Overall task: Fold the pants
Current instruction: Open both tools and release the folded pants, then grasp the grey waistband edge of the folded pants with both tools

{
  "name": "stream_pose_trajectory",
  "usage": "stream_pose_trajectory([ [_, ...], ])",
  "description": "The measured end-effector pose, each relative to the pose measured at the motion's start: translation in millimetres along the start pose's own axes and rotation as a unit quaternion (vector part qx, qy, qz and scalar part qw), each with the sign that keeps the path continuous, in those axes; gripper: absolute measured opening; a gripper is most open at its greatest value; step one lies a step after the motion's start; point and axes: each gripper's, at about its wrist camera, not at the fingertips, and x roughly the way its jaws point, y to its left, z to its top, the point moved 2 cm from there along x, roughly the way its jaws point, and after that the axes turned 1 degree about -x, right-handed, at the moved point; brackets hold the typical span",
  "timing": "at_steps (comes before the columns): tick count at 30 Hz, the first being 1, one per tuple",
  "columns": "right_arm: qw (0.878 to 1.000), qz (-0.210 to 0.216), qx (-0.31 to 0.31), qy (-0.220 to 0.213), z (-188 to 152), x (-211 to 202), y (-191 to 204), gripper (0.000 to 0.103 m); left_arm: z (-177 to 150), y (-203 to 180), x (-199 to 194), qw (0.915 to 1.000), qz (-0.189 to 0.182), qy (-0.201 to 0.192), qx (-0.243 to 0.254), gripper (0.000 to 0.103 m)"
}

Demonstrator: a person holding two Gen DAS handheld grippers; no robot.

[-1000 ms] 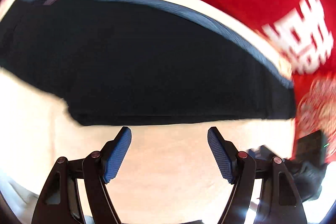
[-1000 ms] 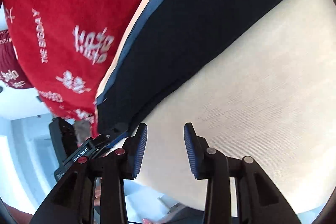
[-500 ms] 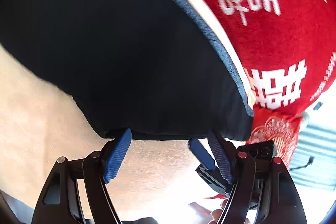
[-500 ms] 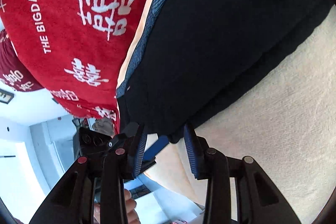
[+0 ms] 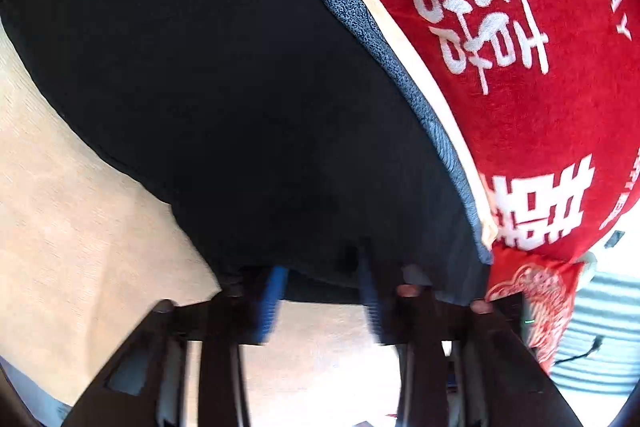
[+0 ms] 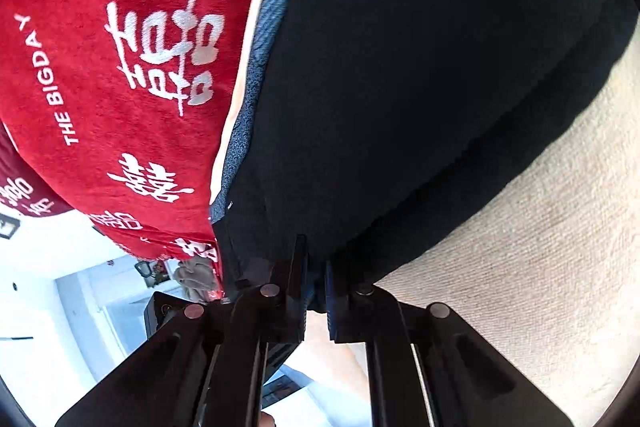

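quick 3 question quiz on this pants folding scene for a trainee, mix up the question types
1. True or false: the right hand-held gripper is shut on the edge of the dark pants.
2. Multiple choice: what lies beside the pants, past the pale strip at their far edge? A) a red blanket with white characters B) a green towel C) a wooden box
3. Fill in: the pants lie on a ____ coloured fabric surface.

Key
1. True; its pads pinch the hem.
2. A, the red blanket.
3. Cream, the cream surface.

Note: the left hand-held gripper is closing, with the pants' edge between its blue pads.
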Motion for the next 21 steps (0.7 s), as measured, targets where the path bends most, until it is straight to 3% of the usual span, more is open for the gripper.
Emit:
stream_pose_trajectory([
  [5,1.000,-0.003,-0.026,-0.006,-15,-15,10,0.004,-17,-9,-14,0.9948,0.050,-0.016,0.087,0.030],
  [10,1.000,-0.024,-0.002,0.001,-19,-14,-19,0.000,-22,15,2,0.9933,0.076,-0.005,0.086,0.025],
  [14,0.998,-0.027,-0.031,0.053,-25,-3,-14,0.007,-28,7,-8,0.9879,0.095,-0.008,0.122,0.026],
  [16,0.996,-0.026,-0.049,0.068,-32,4,-4,0.025,-28,2,-21,0.9863,0.098,-0.009,0.133,0.027],
  [18,0.996,-0.013,-0.058,0.073,-37,12,6,0.050,-24,-3,-35,0.9830,0.113,-0.027,0.143,0.056],
  [19,0.996,-0.008,-0.060,0.072,-38,16,10,0.050,-20,-5,-42,0.9812,0.118,-0.043,0.147,0.076],
  [21,0.996,0.001,-0.057,0.073,-38,27,15,0.050,-5,-9,-55,0.9749,0.128,-0.081,0.163,0.076],
])
